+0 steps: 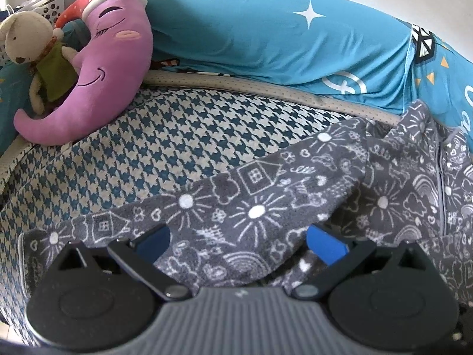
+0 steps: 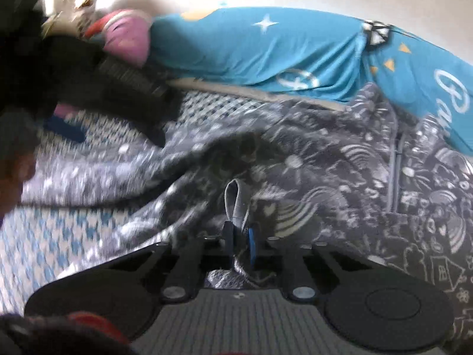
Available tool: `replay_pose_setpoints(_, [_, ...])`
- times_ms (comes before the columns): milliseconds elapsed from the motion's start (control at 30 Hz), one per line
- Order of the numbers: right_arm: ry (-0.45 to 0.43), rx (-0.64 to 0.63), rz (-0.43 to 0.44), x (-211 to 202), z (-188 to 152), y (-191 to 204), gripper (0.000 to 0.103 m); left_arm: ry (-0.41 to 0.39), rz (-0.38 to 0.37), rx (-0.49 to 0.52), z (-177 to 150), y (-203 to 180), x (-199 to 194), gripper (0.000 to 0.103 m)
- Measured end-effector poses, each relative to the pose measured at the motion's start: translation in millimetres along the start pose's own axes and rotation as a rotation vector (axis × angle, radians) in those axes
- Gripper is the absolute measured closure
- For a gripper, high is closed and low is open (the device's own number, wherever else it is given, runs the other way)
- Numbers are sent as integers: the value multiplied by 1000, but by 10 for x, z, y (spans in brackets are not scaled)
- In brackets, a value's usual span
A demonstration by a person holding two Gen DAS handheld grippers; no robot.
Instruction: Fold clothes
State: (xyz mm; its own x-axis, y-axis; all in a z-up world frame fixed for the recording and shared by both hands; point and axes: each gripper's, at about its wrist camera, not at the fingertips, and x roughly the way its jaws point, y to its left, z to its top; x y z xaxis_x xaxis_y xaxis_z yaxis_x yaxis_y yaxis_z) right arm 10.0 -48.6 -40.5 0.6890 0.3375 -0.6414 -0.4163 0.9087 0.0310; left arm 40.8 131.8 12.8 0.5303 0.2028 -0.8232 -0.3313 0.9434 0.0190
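Gripping the grey garment [image 2: 295,159] hem, right tool [image 2: 239,244] clamps; left tool [image 1: 238,239] gapes over its sleeve.

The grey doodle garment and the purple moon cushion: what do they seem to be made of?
The garment looks like soft fleece or brushed knit: matte, fuzzy nap, white printed doodles, limp folds. The right gripper is shut on its edge and the fabric bunches easily. The cushion looks like short plush over stuffing: smooth, faint sheen, rounded bulging shape. Exact fibres can't be told.
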Motion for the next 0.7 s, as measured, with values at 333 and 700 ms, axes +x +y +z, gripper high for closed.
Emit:
replay_pose_setpoints(333, [-247,149,79,-279,383,-104,85,-42,44,-53,74,253,-89,0])
replay_pose_setpoints(700, [-59,76,50,-138,211,-10,78,-9,34,-70,66,371,-42,0])
